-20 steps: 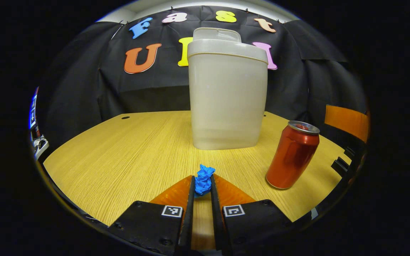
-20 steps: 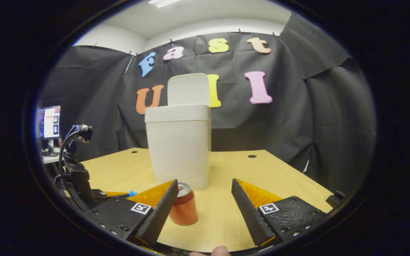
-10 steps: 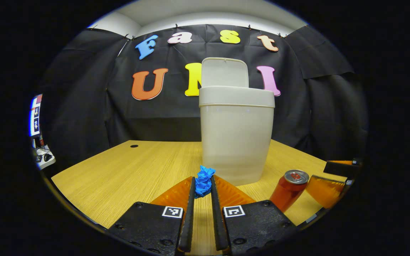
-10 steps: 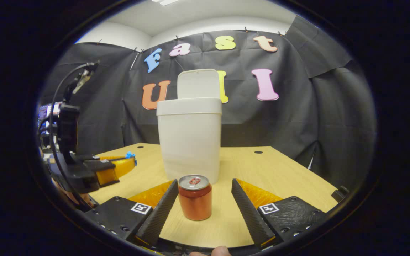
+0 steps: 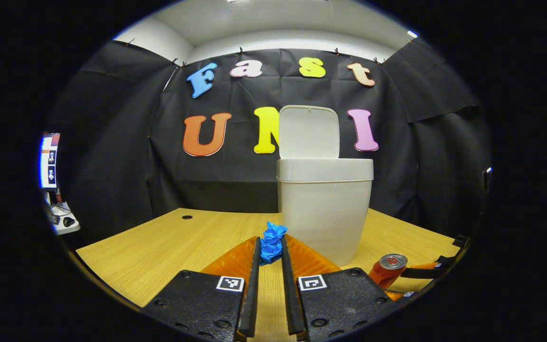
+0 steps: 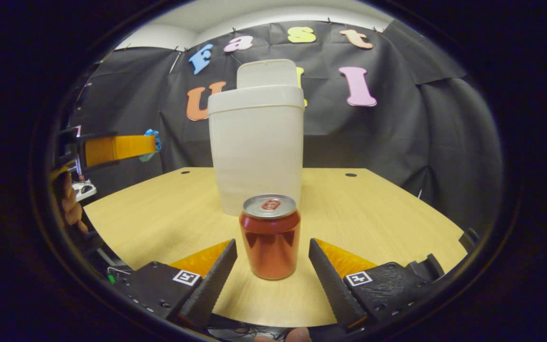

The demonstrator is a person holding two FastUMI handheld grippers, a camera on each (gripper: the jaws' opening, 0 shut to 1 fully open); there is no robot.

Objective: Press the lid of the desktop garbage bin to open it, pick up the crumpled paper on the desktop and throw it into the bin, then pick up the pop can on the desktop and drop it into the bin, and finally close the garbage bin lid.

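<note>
My left gripper (image 5: 269,243) is shut on the blue crumpled paper (image 5: 272,241), held up in the air in front of the white bin (image 5: 323,209). The bin's lid (image 5: 308,131) stands open, upright at the back. In the right gripper view the bin (image 6: 255,149) rises behind the red pop can (image 6: 269,236), which stands upright on the wooden desktop (image 6: 169,213). My right gripper (image 6: 272,247) is open, low over the desktop, its fingers on either side of the can without touching it. The left gripper (image 6: 117,147) with the paper (image 6: 152,142) shows at the left, level with the bin's upper half.
The pop can (image 5: 387,270) and a right gripper finger (image 5: 428,271) sit at the lower right of the left gripper view. A hand (image 6: 70,202) holds the left gripper. Cable holes (image 6: 350,175) mark the desktop's back. A screen (image 5: 48,161) stands off to the left.
The left gripper has lifted the blue paper up off the desktop and back from the bin. The right gripper has moved forward and lower, bringing the can between its open fingers.
</note>
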